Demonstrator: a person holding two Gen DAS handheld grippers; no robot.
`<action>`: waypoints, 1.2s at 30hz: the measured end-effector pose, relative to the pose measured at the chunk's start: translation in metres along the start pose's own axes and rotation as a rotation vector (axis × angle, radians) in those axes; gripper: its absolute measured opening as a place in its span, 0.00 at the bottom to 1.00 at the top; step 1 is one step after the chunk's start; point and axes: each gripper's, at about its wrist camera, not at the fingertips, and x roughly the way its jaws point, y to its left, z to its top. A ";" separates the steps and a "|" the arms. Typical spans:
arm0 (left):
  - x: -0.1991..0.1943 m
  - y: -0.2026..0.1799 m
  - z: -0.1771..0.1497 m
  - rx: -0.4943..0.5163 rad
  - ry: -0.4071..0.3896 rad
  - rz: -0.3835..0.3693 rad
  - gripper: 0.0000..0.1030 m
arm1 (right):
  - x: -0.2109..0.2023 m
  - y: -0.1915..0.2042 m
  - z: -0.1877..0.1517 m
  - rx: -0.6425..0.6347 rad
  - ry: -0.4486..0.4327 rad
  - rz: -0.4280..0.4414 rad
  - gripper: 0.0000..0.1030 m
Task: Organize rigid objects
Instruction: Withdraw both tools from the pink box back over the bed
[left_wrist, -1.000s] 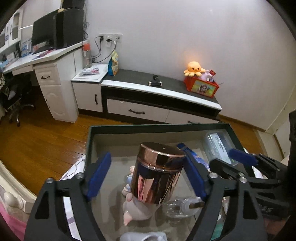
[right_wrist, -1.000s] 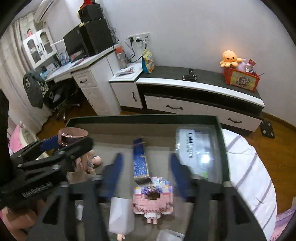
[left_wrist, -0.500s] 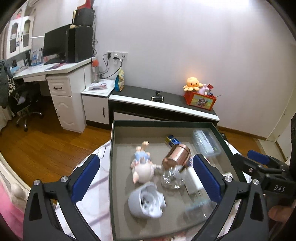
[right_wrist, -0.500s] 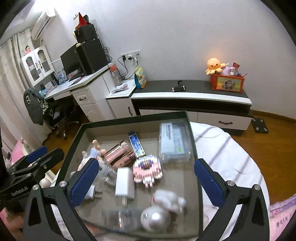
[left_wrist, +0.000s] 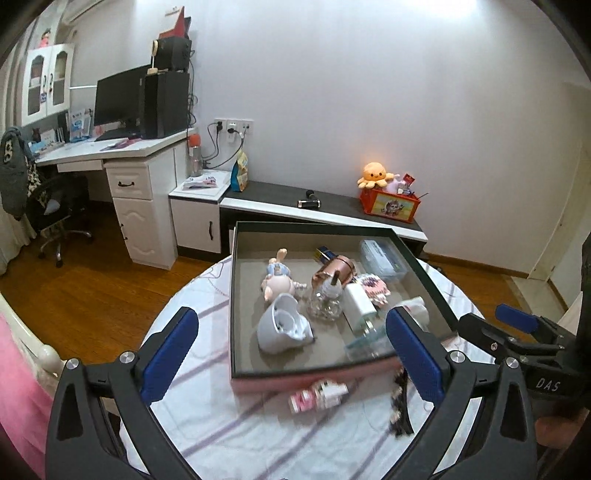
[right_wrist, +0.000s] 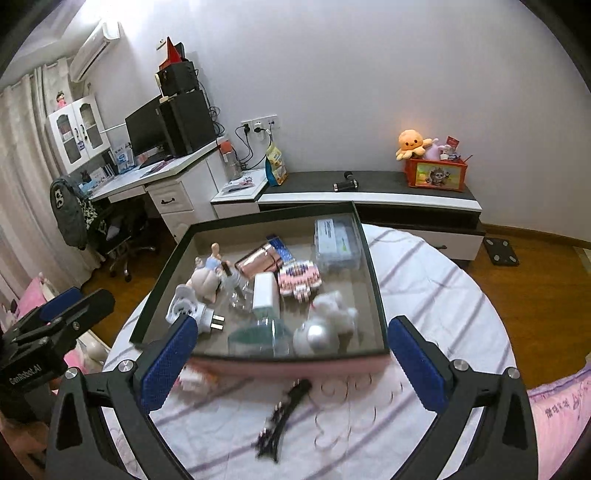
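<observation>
Left wrist view: tray (left_wrist: 236, 295) lies beyond both grippers' wide-open, empty jaws.

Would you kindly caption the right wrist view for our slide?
Open right gripper above a filled tray, black hair clip on the table.

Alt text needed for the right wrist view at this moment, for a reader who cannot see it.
The right hand-held gripper, open and empty, hovers over a round table before a dark-rimmed tray crowded with small items: a rose-gold canister lying on its side, a white charger, a clear plastic case. A dark hair clip lies outside the tray.
</observation>
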 end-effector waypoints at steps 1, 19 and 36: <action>-0.005 -0.001 -0.004 0.000 -0.001 0.000 1.00 | -0.004 0.001 -0.004 0.001 -0.001 -0.001 1.00; -0.046 -0.007 -0.059 0.010 0.029 0.021 1.00 | -0.055 0.009 -0.067 -0.013 -0.047 -0.081 1.00; -0.043 -0.015 -0.070 0.014 0.055 0.014 1.00 | -0.055 0.007 -0.070 -0.008 -0.032 -0.081 1.00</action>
